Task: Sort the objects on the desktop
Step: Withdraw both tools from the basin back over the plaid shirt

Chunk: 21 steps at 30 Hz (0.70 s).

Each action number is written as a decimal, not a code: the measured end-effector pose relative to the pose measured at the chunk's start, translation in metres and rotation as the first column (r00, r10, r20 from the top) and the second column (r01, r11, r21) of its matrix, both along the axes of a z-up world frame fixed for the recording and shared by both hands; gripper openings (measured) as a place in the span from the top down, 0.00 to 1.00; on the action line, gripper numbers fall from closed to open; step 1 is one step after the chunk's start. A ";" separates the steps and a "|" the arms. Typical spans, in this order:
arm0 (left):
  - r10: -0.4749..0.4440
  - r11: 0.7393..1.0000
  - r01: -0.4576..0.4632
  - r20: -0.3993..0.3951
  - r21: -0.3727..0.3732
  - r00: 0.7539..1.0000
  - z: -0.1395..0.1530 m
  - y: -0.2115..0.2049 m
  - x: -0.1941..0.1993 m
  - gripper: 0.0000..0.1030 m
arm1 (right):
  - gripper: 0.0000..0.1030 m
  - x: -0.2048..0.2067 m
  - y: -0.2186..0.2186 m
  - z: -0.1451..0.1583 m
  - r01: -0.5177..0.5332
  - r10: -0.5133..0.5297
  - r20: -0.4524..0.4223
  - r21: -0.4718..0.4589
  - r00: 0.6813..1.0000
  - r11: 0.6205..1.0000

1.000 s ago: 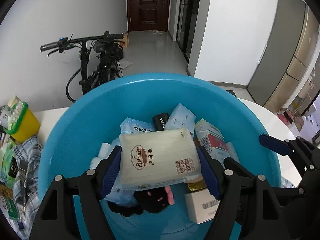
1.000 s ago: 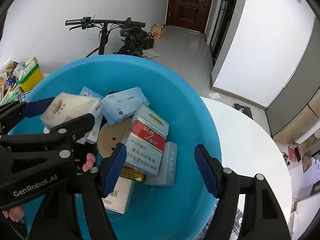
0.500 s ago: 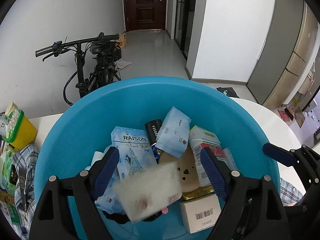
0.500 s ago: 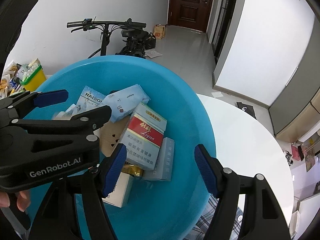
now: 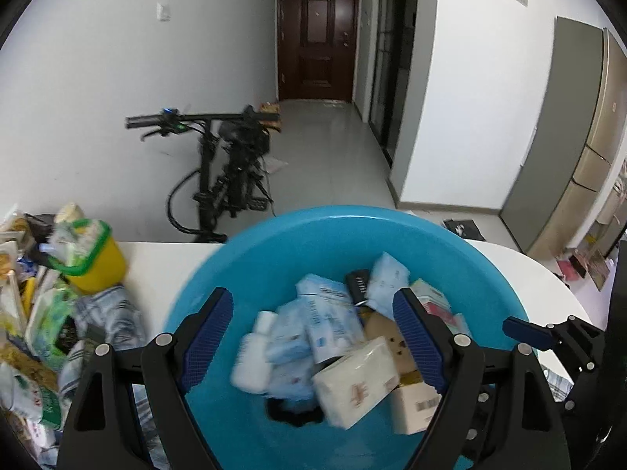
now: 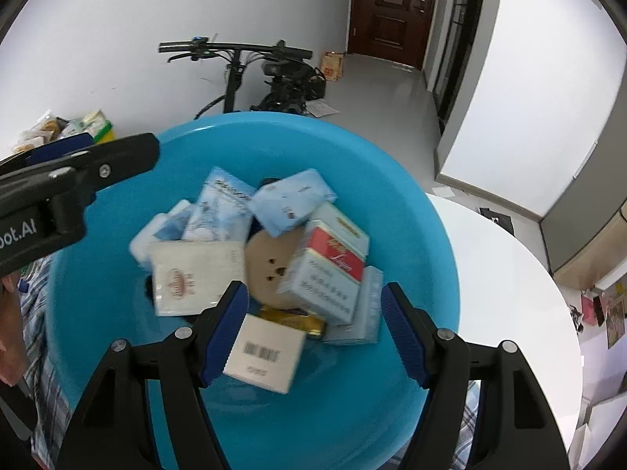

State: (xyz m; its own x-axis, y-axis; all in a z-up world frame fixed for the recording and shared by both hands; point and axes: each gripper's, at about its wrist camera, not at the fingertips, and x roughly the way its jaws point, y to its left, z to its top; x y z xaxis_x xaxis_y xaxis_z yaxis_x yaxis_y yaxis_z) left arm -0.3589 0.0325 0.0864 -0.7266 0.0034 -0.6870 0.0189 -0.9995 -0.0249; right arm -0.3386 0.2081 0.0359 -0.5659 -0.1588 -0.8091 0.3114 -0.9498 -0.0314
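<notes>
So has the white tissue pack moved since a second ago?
Yes. The white tissue pack left the left hand-held gripper and dropped into the blue basin, landing on the pile beside the barcode box.

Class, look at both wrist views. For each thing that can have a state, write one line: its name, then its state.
left gripper: open, holding nothing, above the basin
right gripper: open, holding nothing, above the basin
blue basin: upright on the white table, holding a pile of items
tissue pack: lying loose on the pile, gripped by nothing
red-and-white carton: closed, tilted on the pile
door: shut
</notes>
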 end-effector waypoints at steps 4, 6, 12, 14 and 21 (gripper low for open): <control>0.012 1.000 -0.012 -0.020 -0.007 1.000 0.007 -0.011 0.028 0.17 | 0.33 0.016 -0.006 0.009 -0.020 0.020 -0.021 0.004 1.000 1.000; 0.014 1.000 -0.014 -0.031 -0.008 0.999 0.009 -0.014 0.041 0.17 | 0.33 0.025 -0.007 0.014 -0.023 0.024 -0.035 0.008 0.999 1.000; 0.012 1.000 -0.012 -0.078 -0.001 0.997 0.018 -0.015 0.080 0.16 | 0.33 0.051 -0.005 0.022 -0.021 0.022 -0.053 0.019 0.998 1.000; 0.018 1.000 -0.018 -0.098 0.003 0.995 0.022 -0.017 0.095 0.16 | 0.33 0.059 -0.005 0.021 -0.023 0.024 -0.052 0.023 0.998 0.999; 0.029 0.999 -0.034 -0.162 -0.023 0.986 0.032 -0.022 0.143 0.11 | 0.33 0.096 -0.020 0.019 -0.051 0.052 -0.052 0.016 0.997 0.999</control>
